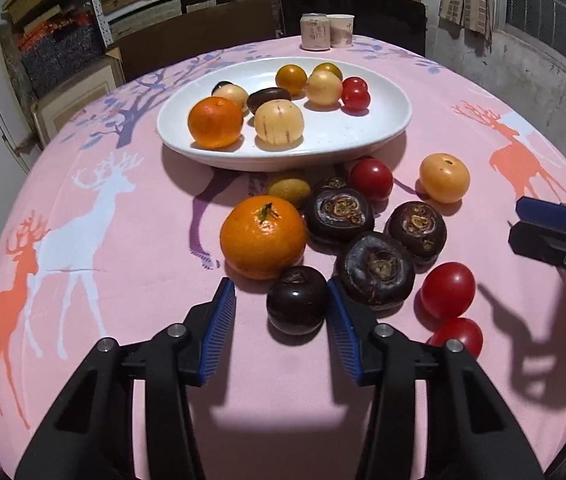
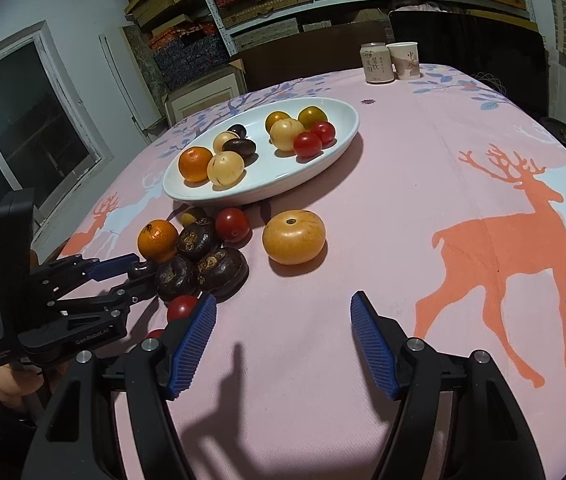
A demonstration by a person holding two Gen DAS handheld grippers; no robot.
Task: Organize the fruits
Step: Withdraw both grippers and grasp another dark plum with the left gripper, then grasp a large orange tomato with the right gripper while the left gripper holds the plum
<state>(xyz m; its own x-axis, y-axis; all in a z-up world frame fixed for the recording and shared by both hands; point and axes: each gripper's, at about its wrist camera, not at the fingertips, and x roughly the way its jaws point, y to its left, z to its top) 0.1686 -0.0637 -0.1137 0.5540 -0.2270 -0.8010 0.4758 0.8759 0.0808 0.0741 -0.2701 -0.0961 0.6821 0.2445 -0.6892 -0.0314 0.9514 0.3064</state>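
Note:
A white oval plate point(image 1: 383, 128) point(image 2: 335, 148) holds several fruits: an orange, pale melons, dark chestnuts, yellow-green fruits and red tomatoes. Loose fruit lies in front of it: an orange point(image 1: 263, 236), a kiwi point(image 1: 289, 188), dark water chestnuts point(image 1: 339, 212), red tomatoes point(image 1: 447, 290) and a yellow persimmon point(image 1: 445, 178) point(image 2: 294, 237). My left gripper point(image 1: 281, 300) is open, its jaws around a small dark chestnut point(image 1: 297, 300); the right pad touches it, the left pad stands apart. My right gripper point(image 2: 283, 316) is open and empty over bare cloth, right of the pile.
A round table with a pink deer-print cloth point(image 2: 403, 200). A drink can point(image 2: 377, 62) and a paper cup point(image 2: 405, 60) stand at the far edge. Dark chairs and shelves with boxes stand behind the table.

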